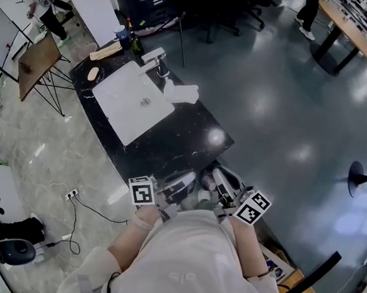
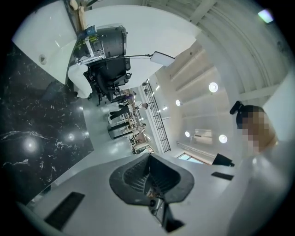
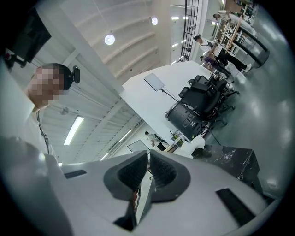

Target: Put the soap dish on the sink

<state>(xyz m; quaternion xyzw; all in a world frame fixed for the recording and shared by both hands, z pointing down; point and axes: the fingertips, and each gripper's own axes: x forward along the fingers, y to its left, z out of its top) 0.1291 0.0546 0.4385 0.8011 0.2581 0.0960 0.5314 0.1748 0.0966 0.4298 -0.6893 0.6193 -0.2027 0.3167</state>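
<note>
Open floor point(image 1: 283, 87) flanks counter point(image 1: 184, 139) edges; sink point(image 1: 121, 97) far end.

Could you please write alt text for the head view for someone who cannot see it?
A person, seen from above, holds the left gripper and right gripper, both shut and empty, at the near end of a black counter. Farther along are a white sink, faucet and white cloth.

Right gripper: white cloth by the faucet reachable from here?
Probably not yet. The right gripper sits shut near the person's chest, and the white cloth lies far up the counter; the path looks unobstructed.
</note>
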